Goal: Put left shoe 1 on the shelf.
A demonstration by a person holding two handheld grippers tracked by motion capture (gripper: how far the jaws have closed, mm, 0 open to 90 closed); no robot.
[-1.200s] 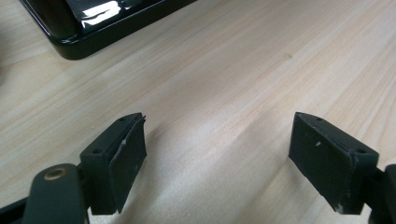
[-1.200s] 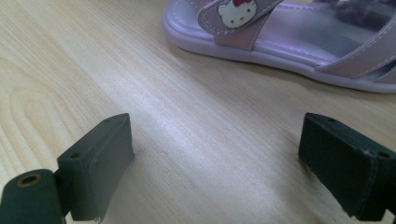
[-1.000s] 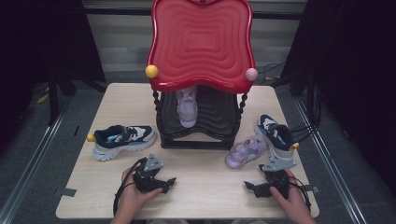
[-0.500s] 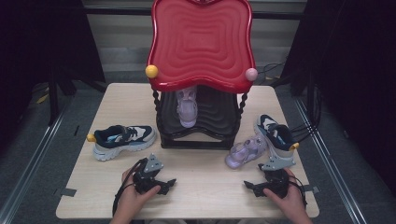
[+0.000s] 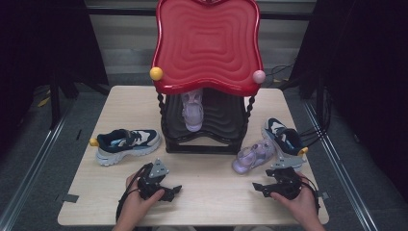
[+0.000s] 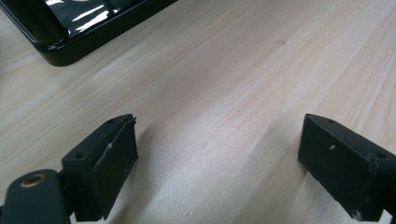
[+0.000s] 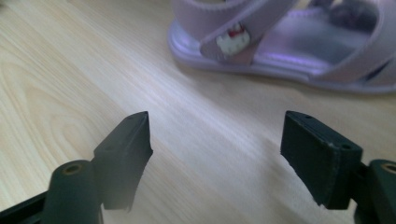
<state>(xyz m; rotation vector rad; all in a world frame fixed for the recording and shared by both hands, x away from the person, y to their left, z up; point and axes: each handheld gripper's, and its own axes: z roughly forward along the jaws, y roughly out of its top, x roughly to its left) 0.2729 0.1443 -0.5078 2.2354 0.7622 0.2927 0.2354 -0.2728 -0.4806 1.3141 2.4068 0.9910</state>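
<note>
From the high view, a red-topped shoe rack [image 5: 207,48] stands at the middle of the desk [image 5: 211,192], one lilac sandal [image 5: 193,111] already on its black shelf. Its partner, the lilac sandal on the desk [image 5: 253,155], lies just right of the rack, touching a navy sneaker [image 5: 285,139]; a second navy sneaker [image 5: 126,143] sits on the left. The left hand-held gripper [image 5: 175,191] and right hand-held gripper [image 5: 257,186] rest low near the front edge.

In the left gripper view, the jaws stand wide over bare wood, the rack's black base [image 6: 84,32] ahead.

In the right gripper view, the jaws have just been closing a little yet remain wide and empty, aimed at the sandal [image 7: 299,46], probably the next pick.
</note>
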